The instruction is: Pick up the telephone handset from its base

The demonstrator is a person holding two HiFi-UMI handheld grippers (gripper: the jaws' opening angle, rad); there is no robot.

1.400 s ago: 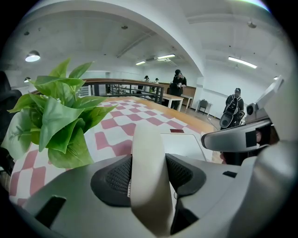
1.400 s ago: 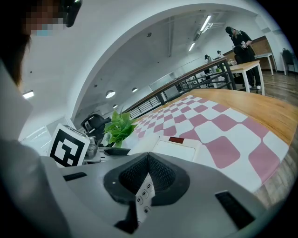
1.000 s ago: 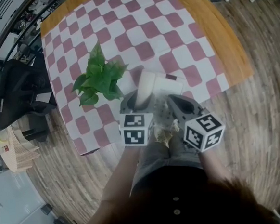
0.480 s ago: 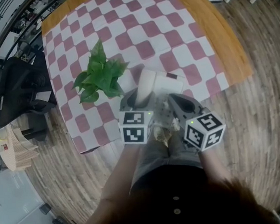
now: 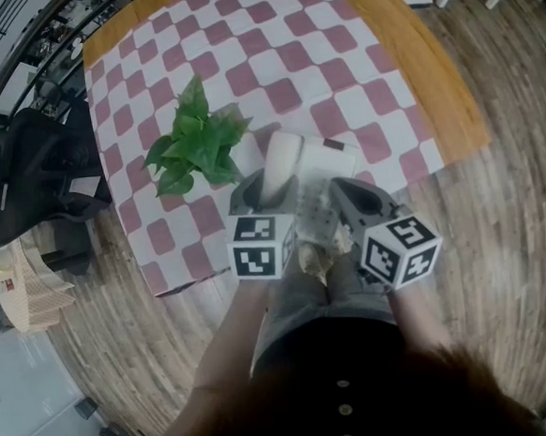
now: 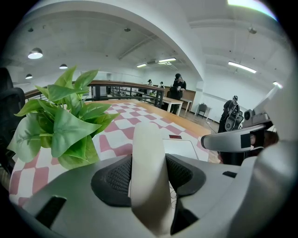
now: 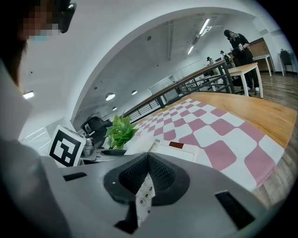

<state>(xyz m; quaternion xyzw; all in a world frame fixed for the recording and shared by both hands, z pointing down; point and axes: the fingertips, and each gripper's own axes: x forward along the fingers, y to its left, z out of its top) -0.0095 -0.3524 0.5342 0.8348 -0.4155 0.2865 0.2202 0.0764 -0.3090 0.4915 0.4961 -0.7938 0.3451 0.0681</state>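
Note:
The white telephone handset (image 5: 281, 164) (image 6: 148, 153) stands tilted up out of my left gripper (image 5: 269, 196) (image 6: 148, 183), whose dark pads are shut on its lower part. The white telephone base (image 5: 327, 165) (image 6: 179, 148) (image 7: 181, 151) lies on the checked cloth just beyond. My right gripper (image 5: 331, 201) (image 7: 145, 186) is shut on a thin white keypad piece (image 5: 315, 216) (image 7: 143, 199) with numbered buttons at the base's near end. How that piece joins the base is hidden. Both grippers sit side by side at the table's near edge.
A green leafy plant (image 5: 197, 148) (image 6: 60, 123) (image 7: 122, 130) stands close to the left of the handset. The pink-and-white checked cloth (image 5: 269, 43) covers a wooden table (image 5: 436, 77). A black chair (image 5: 25, 175) is off the table's left side.

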